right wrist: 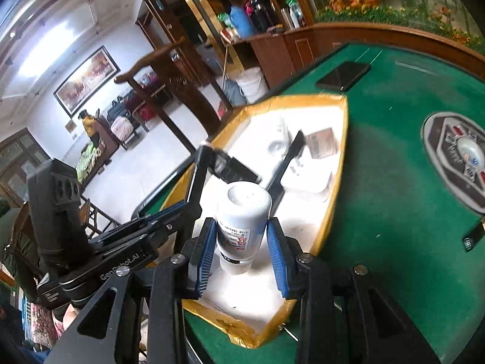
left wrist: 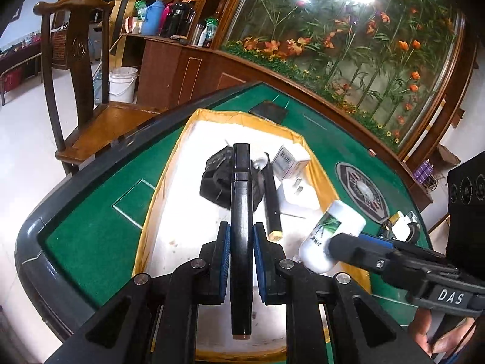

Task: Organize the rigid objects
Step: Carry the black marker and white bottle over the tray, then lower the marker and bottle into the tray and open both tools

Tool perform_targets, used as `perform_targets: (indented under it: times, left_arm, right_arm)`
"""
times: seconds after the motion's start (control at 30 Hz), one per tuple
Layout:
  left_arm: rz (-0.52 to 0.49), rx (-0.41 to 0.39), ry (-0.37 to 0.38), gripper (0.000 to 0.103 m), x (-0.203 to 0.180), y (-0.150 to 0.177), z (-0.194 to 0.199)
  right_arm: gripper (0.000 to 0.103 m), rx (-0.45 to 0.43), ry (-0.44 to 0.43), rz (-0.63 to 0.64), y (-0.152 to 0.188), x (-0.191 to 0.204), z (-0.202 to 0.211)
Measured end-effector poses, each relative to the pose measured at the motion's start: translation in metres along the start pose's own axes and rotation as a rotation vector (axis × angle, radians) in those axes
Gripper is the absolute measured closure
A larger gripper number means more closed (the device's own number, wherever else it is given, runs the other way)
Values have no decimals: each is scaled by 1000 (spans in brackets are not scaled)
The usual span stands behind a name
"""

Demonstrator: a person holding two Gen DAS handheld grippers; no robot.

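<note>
Left wrist view: the left gripper point(left wrist: 241, 239) is clenched on a long black marker point(left wrist: 241, 212), whose barrel runs straight out toward 12 o'clock over the white tray point(left wrist: 169, 227) with the yellow rim. Past its tip lie a black crumpled object point(left wrist: 216, 179), a second dark pen point(left wrist: 271, 200), a white plug adapter point(left wrist: 298, 194) and a small grey box point(left wrist: 288, 160), all inside the tray. At 4 o'clock the right gripper point(left wrist: 342, 244) comes in from the side, grasping a white bottle point(left wrist: 332, 233) with a green label, held over the tray's right rim.

Right wrist view: the right gripper point(right wrist: 242, 242) has its 2 blue pads point(right wrist: 277, 257) pressed on the white bottle point(right wrist: 244, 221), which stands cap-away above the tray point(right wrist: 303, 236). At 9 o'clock the left gripper point(right wrist: 197, 182) carries the marker point(right wrist: 236, 170), though motion blur makes its outline soft. A black phone point(right wrist: 342, 75) lies on the green table point(right wrist: 394, 212) at 1 o'clock, well apart from the tray.
</note>
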State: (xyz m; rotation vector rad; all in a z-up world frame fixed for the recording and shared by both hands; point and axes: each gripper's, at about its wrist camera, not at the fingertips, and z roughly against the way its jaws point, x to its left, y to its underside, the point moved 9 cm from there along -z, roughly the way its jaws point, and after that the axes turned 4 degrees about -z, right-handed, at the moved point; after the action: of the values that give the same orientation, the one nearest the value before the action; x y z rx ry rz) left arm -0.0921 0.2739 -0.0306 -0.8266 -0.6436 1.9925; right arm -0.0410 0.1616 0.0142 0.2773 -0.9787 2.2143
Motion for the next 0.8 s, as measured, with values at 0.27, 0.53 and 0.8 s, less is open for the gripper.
perform_targets:
  times: [0.27,0.53,0.8]
  left_arm:
    - [16,15,-20,88,12,4,-5]
    - [0,44,-41,88,13,3,-12]
    - [-25,64,-62,88,13,2,-16]
  right_arm:
    - [70,32,22,9,4,-2,-13]
    - [70,71,69,-24,-4,-6,-26]
    - [70,101,121,-77,-10,-17,-40]
